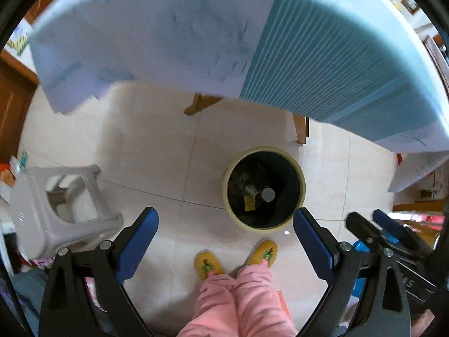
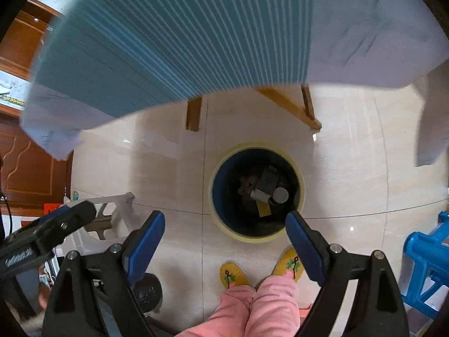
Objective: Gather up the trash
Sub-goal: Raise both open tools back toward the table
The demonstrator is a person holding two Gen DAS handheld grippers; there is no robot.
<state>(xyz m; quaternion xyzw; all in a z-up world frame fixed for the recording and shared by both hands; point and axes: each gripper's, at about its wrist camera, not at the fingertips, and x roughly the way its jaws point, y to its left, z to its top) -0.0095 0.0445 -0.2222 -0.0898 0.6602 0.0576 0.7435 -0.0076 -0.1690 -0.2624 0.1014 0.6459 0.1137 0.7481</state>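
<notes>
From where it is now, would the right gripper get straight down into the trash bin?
Probably yes. The right gripper is open and empty, and the trash bin stands uncovered on the floor just ahead of its fingertips. The tablecloth hangs beyond the bin, not over its mouth.

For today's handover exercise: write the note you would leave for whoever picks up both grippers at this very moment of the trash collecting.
Left gripper: open, empty, pointing down at the floor.
Right gripper: open, empty, above the bin.
Trash bin: on the tiled floor just ahead of the person's yellow slippers, near the cloth-covered table. Inside lie a grey box, a grey round piece and a yellow scrap.
Done: that trash is in the bin.
Left: the tabletop is out of sight; check it for more.
</notes>
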